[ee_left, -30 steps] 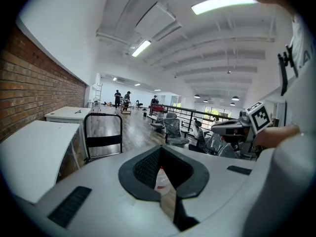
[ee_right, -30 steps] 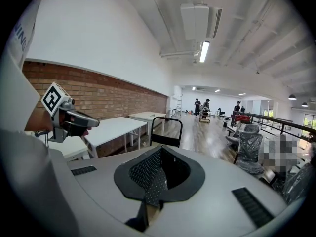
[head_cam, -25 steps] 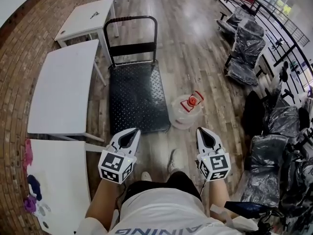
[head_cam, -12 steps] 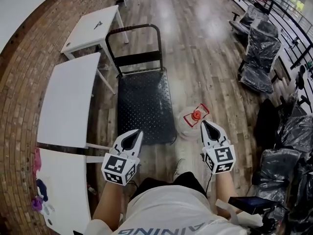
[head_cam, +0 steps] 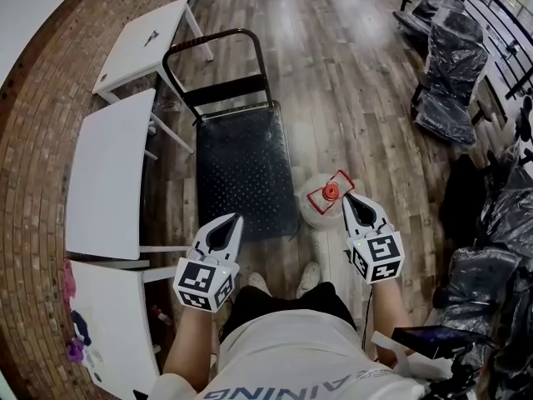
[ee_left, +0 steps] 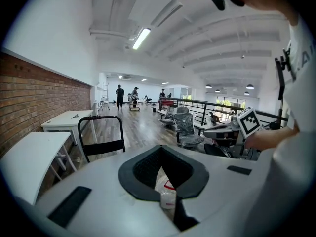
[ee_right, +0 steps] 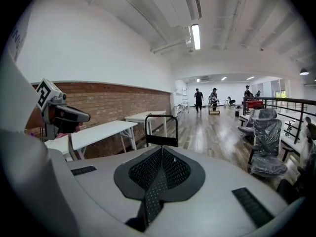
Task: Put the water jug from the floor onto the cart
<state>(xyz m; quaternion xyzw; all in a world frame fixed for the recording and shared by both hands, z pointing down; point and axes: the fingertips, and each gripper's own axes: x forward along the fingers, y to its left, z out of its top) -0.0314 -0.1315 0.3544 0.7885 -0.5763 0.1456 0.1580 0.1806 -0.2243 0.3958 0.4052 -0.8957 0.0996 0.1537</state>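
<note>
Standing water jug (head_cam: 323, 202) beside cart (head_cam: 241, 165) edge

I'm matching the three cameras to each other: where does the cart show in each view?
Head view: the cart at centre.
Left gripper view: its handle left of centre.
Right gripper view: its handle at centre.
Shared landmark: the white table beside the cart.
</note>
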